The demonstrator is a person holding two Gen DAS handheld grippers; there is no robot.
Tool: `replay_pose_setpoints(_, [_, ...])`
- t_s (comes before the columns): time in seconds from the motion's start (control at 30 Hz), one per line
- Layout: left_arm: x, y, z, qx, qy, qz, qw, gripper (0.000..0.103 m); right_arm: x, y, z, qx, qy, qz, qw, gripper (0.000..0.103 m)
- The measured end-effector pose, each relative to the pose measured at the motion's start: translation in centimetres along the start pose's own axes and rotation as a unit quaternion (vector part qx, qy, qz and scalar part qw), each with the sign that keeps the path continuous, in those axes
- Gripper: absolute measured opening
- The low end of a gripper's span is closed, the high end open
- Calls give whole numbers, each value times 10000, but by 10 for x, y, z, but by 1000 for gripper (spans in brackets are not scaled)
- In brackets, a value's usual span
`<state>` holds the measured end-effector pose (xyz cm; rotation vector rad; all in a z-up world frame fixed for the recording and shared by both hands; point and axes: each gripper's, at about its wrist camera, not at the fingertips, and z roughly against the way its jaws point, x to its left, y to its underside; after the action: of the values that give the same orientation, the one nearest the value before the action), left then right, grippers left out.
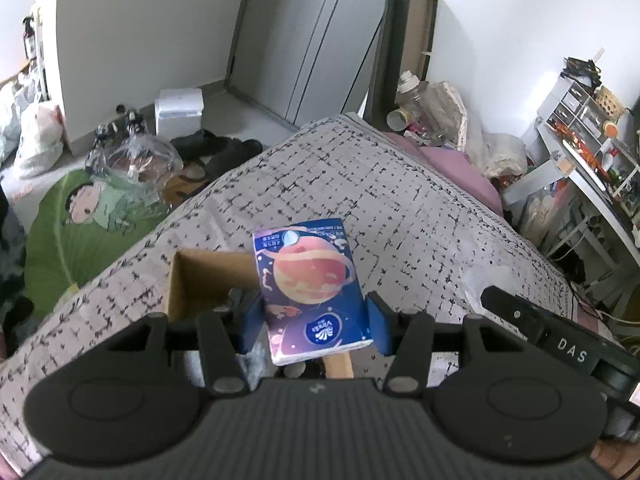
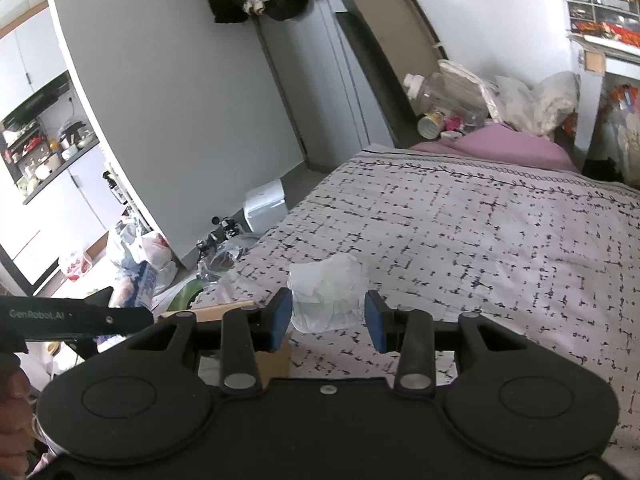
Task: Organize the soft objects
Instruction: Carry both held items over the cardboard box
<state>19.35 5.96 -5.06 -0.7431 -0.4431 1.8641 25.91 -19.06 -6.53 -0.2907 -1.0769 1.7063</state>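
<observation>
Bed (image 1: 420, 200) is carrying the box (image 1: 200, 280). Left gripper (image 1: 316, 324) is clamping the tissue pack (image 1: 310, 284) above it, jaws half-spread. Right gripper (image 2: 328, 316) is pinching the crumpled bag (image 2: 326, 296). Advice: centre over box before releasing.

— How is the light?
— Soft, even daylight; the white wall (image 1: 500, 52) is bright, nearly washed out, shadows faint.
— And sharpness?
— Centre fairly crisp — the bedspread (image 2: 500, 240) print reads clearly. Edges bow hard, straight lines curve, corners go dark and slightly smeared.
</observation>
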Motion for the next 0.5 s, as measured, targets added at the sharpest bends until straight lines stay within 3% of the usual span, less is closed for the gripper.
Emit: replay_pose_setpoints(0.5, [57,8,8,-17,-79,521,9986,53,70,2,-26,237,-506,419,9976,39])
